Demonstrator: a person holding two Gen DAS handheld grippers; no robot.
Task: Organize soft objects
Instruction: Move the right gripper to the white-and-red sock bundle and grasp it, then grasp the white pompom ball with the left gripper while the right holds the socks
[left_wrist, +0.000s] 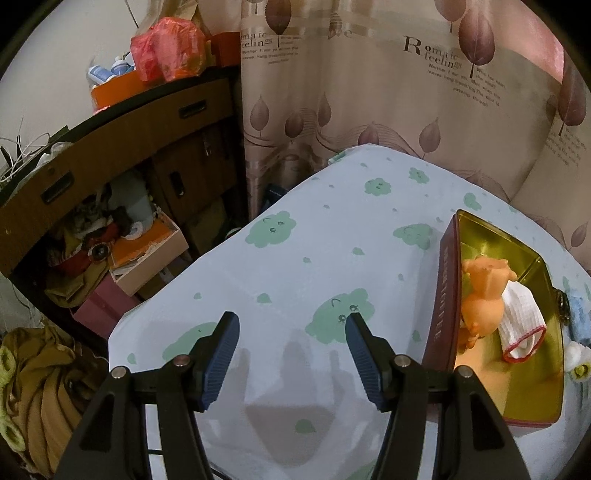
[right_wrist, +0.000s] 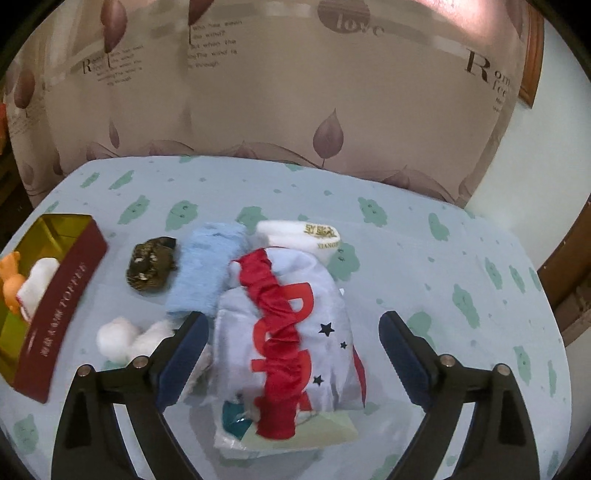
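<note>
A maroon tin box (left_wrist: 441, 295) with a gold inside holds an orange soft toy (left_wrist: 482, 295) and a white cloth with red trim (left_wrist: 521, 325); it also shows in the right wrist view (right_wrist: 55, 317). My left gripper (left_wrist: 290, 321) is open and empty over the bedsheet, left of the box. My right gripper (right_wrist: 293, 325) is open, straddling a pale bag with a red scrunchie (right_wrist: 280, 332) on top. A blue fuzzy cloth (right_wrist: 207, 266), a white sock (right_wrist: 303, 236), a dark lumpy item (right_wrist: 151, 267) and white fluffy balls (right_wrist: 129, 338) lie around it.
The bedsheet (right_wrist: 443, 277) has green cloud prints. A leaf-print curtain (right_wrist: 277, 92) hangs behind. Left of the bed stands a cluttered wooden shelf (left_wrist: 110, 147) with boxes (left_wrist: 147, 258), and brown fabric (left_wrist: 40, 387) lies on the floor.
</note>
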